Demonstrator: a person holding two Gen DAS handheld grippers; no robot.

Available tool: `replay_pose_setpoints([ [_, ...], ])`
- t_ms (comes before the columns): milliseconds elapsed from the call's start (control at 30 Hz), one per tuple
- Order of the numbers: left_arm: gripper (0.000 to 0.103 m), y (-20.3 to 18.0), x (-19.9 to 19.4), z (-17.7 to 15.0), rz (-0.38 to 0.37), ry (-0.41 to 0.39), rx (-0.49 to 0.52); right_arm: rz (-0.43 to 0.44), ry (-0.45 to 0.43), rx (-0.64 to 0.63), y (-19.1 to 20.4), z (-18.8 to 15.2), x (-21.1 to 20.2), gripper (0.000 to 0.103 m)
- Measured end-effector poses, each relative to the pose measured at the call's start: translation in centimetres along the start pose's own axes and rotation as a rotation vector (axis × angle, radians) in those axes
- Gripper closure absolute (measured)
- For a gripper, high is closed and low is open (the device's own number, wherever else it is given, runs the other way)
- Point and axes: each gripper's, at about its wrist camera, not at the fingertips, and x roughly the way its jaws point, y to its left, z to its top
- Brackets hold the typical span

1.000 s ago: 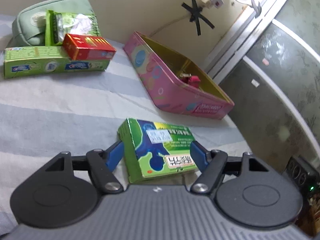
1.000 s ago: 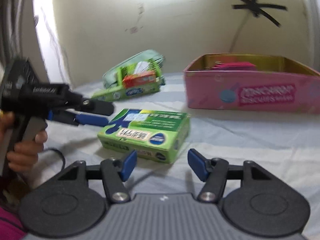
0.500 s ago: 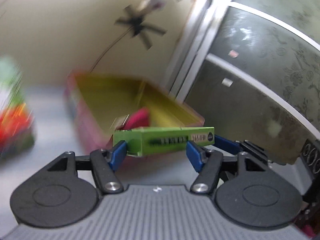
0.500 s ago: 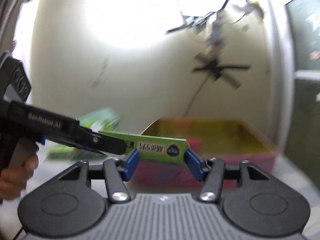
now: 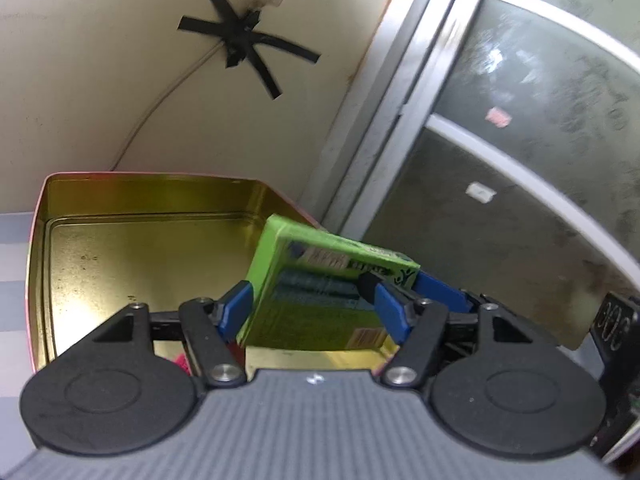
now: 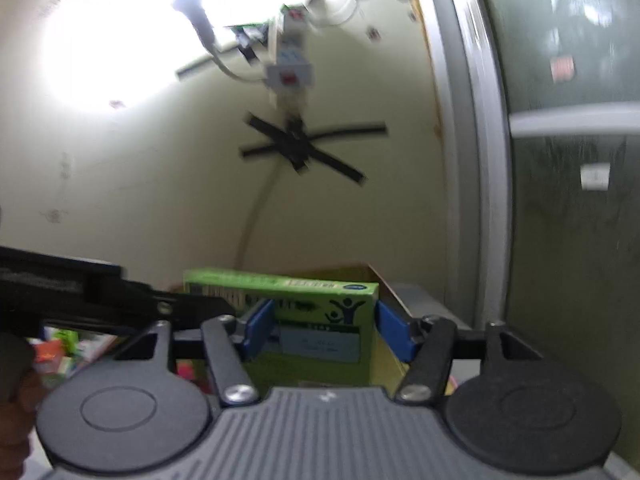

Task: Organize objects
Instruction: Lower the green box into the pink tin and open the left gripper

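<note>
A green carton [image 5: 320, 280] is held between both grippers, tilted over the open pink tin with a gold inside [image 5: 140, 248]. My left gripper [image 5: 316, 312] is shut on the carton's two sides. My right gripper [image 6: 326, 332] is shut on the same carton [image 6: 312, 320] from the other end; its blue finger [image 5: 440, 292] shows at the carton's right in the left wrist view. A pink item [image 5: 182, 362] lies in the tin near my left finger.
A wall with black tape and a cable [image 5: 244, 44] rises behind the tin. A frosted glass door with a metal frame [image 5: 500, 160] stands to the right. Red and green boxes [image 6: 56, 352] lie far left, blurred.
Both grippers closed on the green carton, lifted it off the striped cloth and carried it over the pink tin. It now hangs tilted above the tin's right part.
</note>
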Motion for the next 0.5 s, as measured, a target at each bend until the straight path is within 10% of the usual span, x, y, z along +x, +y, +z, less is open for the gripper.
replay_pose_setpoints([
  [500, 0.015, 1.1, -4.6, -3.5, 0.149, -0.084, 0.122, -0.077, -0.166, 0.130, 0.2, -6.0, -6.8, 0.007],
])
